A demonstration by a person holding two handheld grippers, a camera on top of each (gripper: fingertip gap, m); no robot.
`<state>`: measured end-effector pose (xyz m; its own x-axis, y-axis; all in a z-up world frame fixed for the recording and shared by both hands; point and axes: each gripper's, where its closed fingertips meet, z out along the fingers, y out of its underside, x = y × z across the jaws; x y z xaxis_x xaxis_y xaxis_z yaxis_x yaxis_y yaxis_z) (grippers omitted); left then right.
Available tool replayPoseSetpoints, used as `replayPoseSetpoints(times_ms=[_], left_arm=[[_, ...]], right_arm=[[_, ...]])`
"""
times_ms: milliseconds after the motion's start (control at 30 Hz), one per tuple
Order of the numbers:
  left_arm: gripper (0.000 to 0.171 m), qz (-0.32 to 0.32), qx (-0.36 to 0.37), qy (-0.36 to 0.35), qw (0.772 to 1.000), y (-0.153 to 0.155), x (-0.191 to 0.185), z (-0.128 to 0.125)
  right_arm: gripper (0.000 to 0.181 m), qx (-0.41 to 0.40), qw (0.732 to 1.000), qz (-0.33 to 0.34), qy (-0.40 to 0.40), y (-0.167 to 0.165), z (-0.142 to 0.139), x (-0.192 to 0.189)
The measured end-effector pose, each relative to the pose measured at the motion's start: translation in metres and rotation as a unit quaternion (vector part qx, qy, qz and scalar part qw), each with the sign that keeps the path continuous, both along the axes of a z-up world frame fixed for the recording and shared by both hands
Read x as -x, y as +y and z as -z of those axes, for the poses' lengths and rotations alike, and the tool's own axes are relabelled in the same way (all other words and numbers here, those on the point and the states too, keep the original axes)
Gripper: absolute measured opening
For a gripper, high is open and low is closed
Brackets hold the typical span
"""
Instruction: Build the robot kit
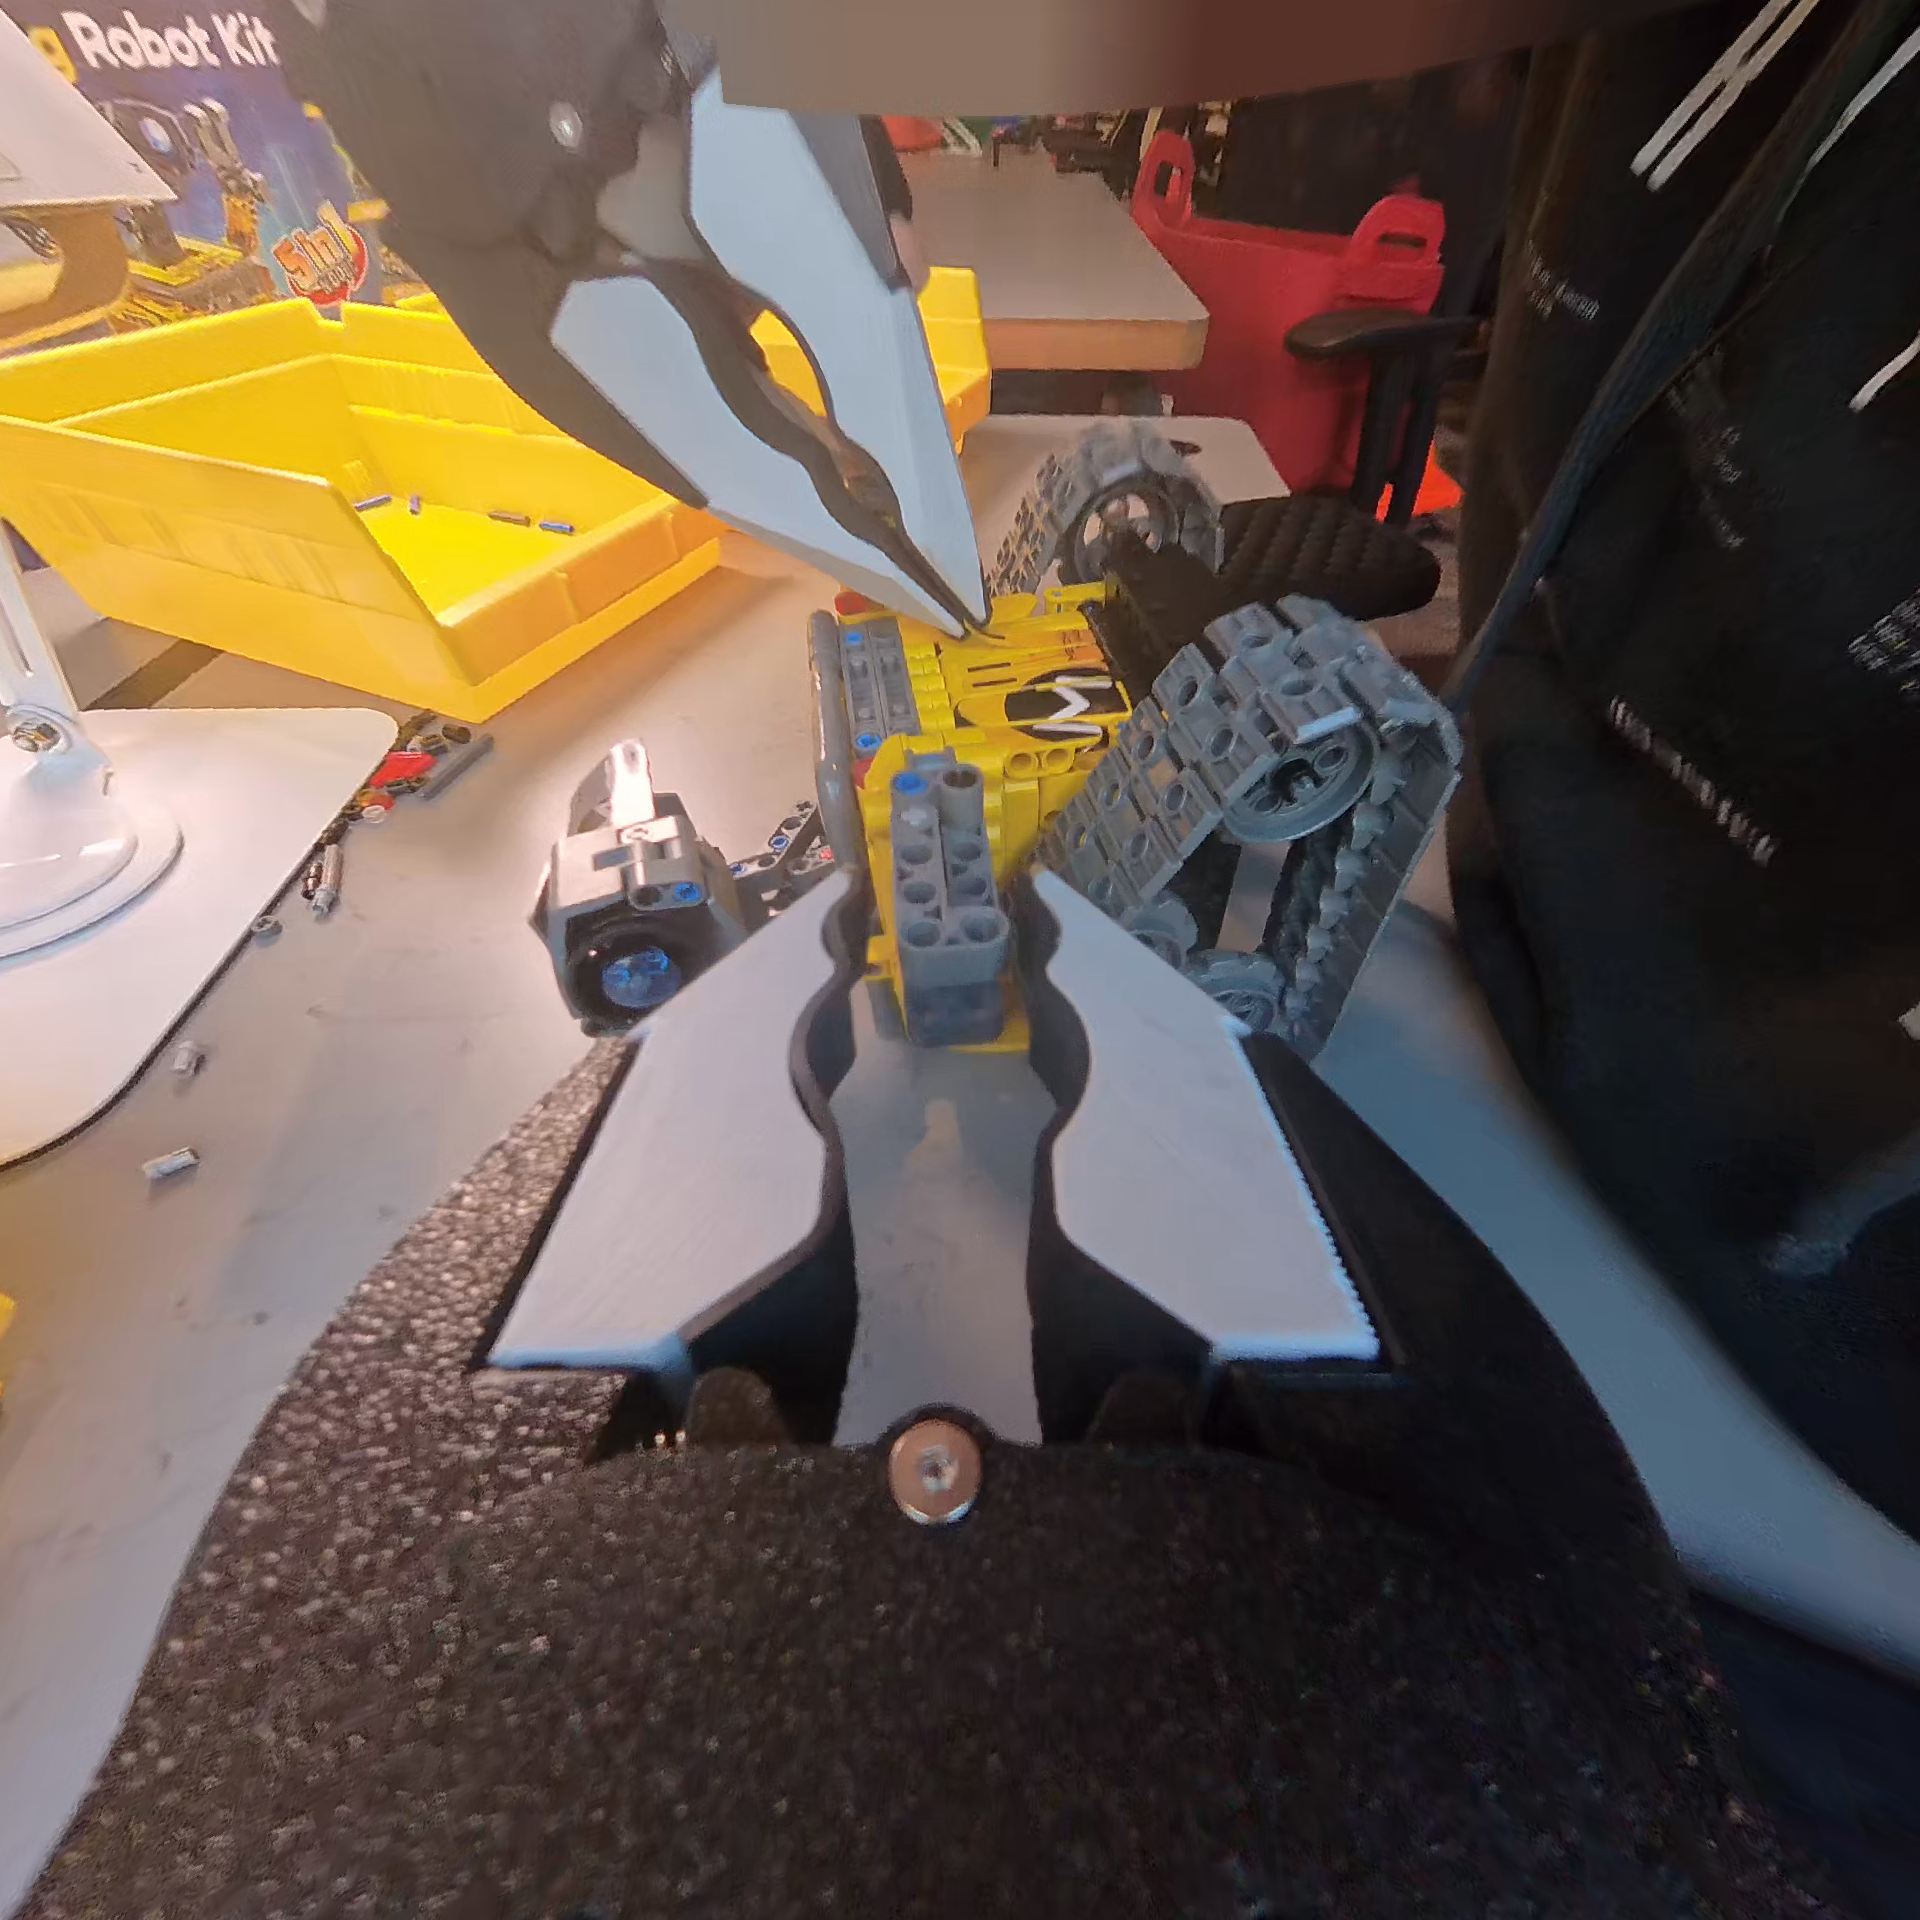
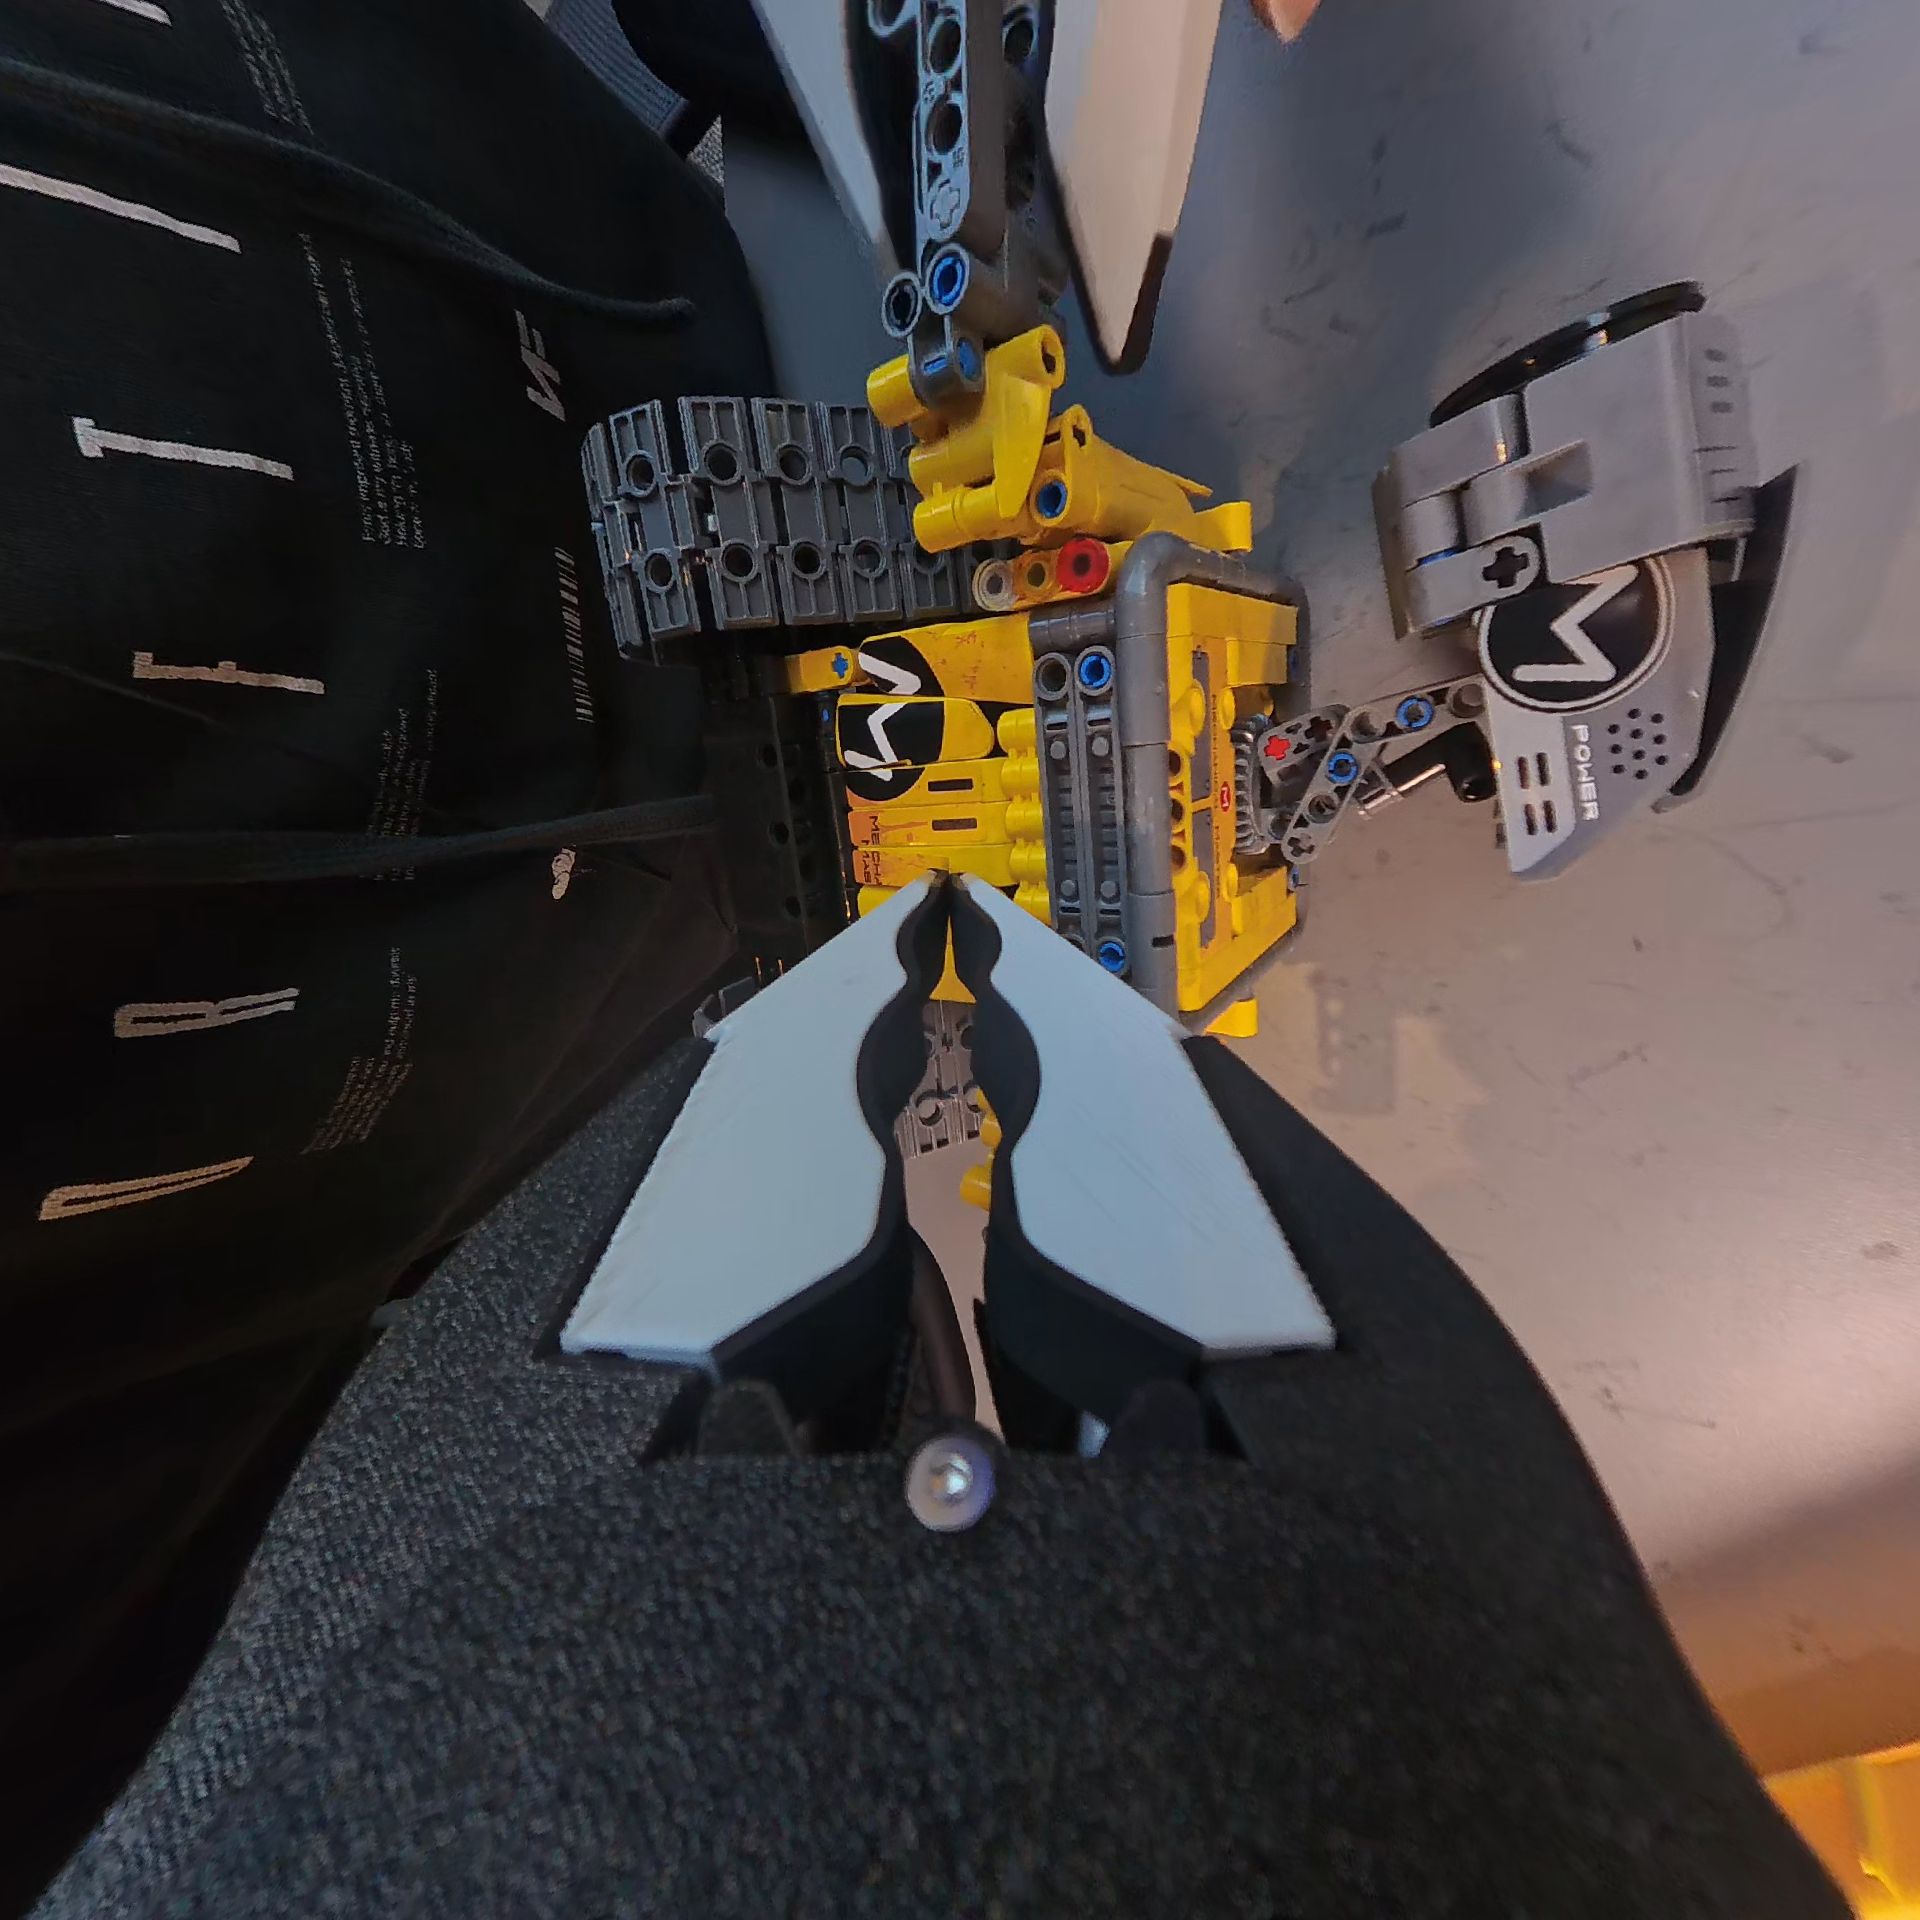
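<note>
A yellow and grey toy tracked vehicle built of plastic bricks (image 1: 966,748) lay on its side on the pale grey table (image 1: 395,997), close against a person's black printed garment (image 2: 260,623). Its long axis ran away from the left wrist camera, with the grey link tracks (image 1: 1247,769) on the side toward the garment and a grey perforated beam (image 1: 951,894) jutting toward that camera. The left gripper (image 1: 940,894) had its jaws apart on either side of that beam; whether the pads touched it could not be told. The right gripper (image 2: 943,881) came down from above in the left wrist view, its jaws drawn together to a point on the yellow panels of the vehicle's body (image 2: 935,769); whether they pinched anything there could not be told. Those panels bore black round emblems and small lettering. A grey and black brick-built head with a blue lens (image 1: 623,914) lay just beside the vehicle, joined to it by a thin dark linkage (image 2: 1340,758), and it too carried an emblem and a word. Beyond stood a yellow plastic sorting tray (image 1: 312,499) with a few small pins in it, a printed blue box (image 1: 208,156) behind it, and loose small parts (image 1: 416,758) scattered on the table.
</note>
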<state>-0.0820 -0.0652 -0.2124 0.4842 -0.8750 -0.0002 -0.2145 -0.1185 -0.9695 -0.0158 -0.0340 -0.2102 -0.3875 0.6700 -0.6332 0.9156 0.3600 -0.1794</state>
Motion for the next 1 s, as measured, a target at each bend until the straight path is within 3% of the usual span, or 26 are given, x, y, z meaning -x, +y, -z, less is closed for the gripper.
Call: replayPoseSetpoints(times_ms=[100, 300, 533, 1000], left_arm=[[0.035, -0.019, -0.022, -0.014, 0.999, 0.002, 0.011, -0.024], [0.008, -0.038, -0.019, -0.007, 0.999, 0.012, -0.009, -0.057], [0.0, 0.027, -0.023, 0.125, 0.991, 0.016, -0.053, -0.047], [0.0, 0.166, -0.074, 0.308, 0.934, 0.018, -0.075, -0.01]], right_arm=[[0.0, -0.001, 1.0, -0.002, 0.001, 0.0, 0.0, 0.0], [0.0, -0.003, 1.0, -0.001, 0.003, 0.0, 0.0, 0.0], [0.0, -0.003, 1.0, 0.001, 0.005, 0.0, 0.0, 0.0], [0.0, -0.003, 1.0, 0.0, 0.007, 0.003, 0.002, 0.0]])
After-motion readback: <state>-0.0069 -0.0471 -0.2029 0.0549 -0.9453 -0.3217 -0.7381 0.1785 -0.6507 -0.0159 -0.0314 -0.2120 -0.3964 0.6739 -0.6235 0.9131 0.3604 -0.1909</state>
